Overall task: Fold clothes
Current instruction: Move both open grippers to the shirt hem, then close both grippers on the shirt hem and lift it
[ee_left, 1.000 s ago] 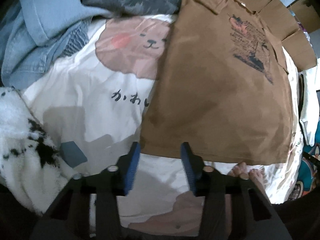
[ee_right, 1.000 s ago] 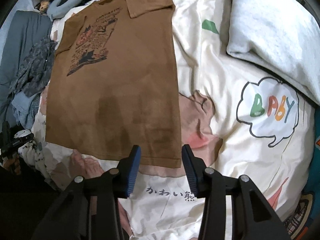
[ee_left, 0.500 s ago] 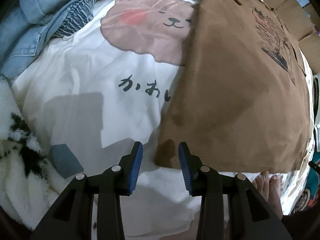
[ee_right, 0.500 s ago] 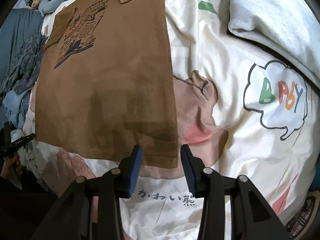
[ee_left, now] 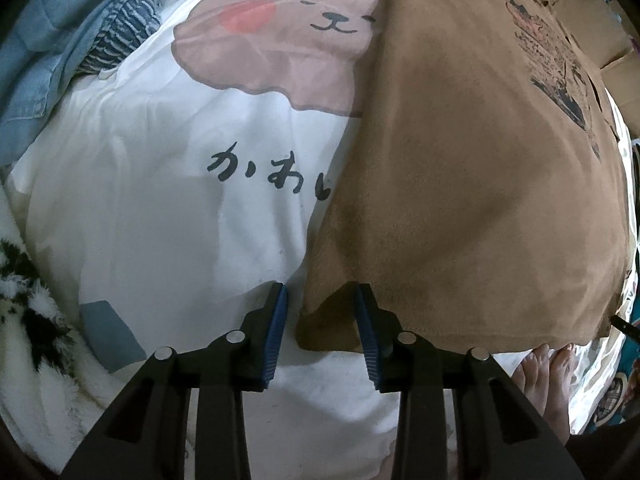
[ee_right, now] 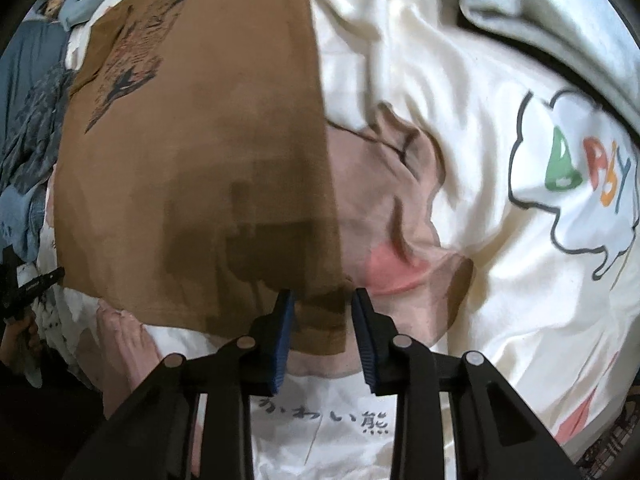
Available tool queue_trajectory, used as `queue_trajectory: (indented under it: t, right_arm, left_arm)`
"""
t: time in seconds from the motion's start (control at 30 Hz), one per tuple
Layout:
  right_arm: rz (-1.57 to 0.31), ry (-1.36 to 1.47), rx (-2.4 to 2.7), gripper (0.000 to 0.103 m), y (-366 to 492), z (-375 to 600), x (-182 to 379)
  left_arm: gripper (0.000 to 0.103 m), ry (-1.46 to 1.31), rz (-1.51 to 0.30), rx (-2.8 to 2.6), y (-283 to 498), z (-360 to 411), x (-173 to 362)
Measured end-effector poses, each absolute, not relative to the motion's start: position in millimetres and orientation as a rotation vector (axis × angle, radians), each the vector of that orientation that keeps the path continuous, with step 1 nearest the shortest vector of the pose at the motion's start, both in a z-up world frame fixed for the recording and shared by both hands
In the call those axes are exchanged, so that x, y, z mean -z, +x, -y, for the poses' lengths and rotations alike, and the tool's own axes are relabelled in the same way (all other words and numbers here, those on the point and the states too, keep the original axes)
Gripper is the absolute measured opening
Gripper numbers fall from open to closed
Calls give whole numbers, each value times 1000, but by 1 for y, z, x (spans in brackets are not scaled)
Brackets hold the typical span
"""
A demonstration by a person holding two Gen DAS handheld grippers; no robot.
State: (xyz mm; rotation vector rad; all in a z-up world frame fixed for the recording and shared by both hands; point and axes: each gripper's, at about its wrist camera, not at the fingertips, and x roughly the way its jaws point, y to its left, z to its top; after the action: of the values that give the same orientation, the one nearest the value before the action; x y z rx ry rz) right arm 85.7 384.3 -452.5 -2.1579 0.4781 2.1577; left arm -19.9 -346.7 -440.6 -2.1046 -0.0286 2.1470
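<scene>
Brown T-shirt (ee_left: pixel 472 184) lies flat on cartoon-print bedsheet (ee_left: pixel 168 208). Your left gripper (ee_left: pixel 320 300) straddles its near-left hem corner, jaws partly apart, pads not pressing. Your right gripper (ee_right: pixel 323 304) over near-right corner, jaws closing, cloth between, no pinch visible.
</scene>
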Motion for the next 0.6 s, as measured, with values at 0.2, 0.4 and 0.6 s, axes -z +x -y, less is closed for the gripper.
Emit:
queue_trajectory:
  t: [0.2, 0.4, 0.6]
  right_arm:
    - [-478, -2172, -2135, 19, 85, -385, 465]
    - [-498, -2144, -2152, 5, 88, -392, 451]
    - [-492, -2124, -2166, 5, 90, -398, 444]
  left_arm:
    - [35, -2082, -14, -2176, -21, 344, 437]
    - [35, -2066, -72, -2198, -19, 342, 438]
    - [23, -2014, -76, -2229, -9, 347, 438]
